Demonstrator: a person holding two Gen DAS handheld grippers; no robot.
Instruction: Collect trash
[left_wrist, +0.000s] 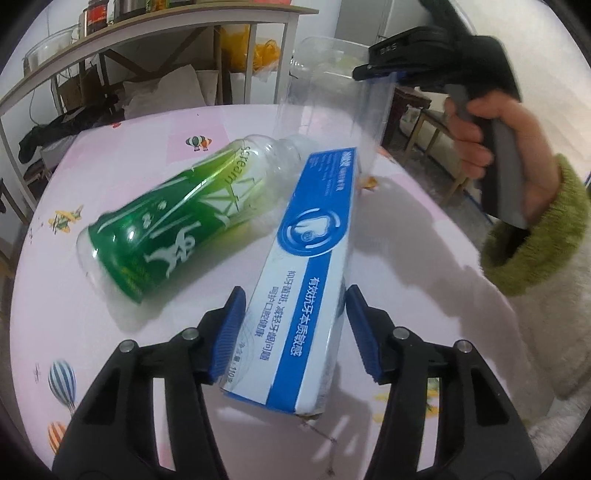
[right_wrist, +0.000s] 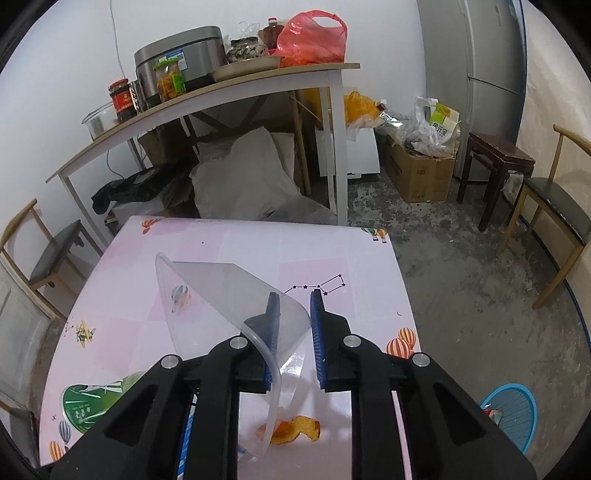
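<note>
My left gripper (left_wrist: 295, 328) has its blue pads on both sides of a blue and white toothpaste box (left_wrist: 306, 266), which lies tilted on the pink table (left_wrist: 110, 350). The left pad touches the box; a small gap shows at the right pad. A green-labelled empty plastic bottle (left_wrist: 177, 218) lies beside the box. My right gripper (right_wrist: 293, 332) is shut on the rim of a clear plastic container (right_wrist: 221, 295) and holds it above the table; both show at the top of the left wrist view (left_wrist: 332, 92). An orange peel (right_wrist: 295, 430) lies under the container.
A blue basket (right_wrist: 513, 413) stands on the floor to the right of the table. Behind the table stands a shelf table (right_wrist: 221, 85) with jars and a cooker, with bags below. Chairs (right_wrist: 554, 206) stand at the right and left.
</note>
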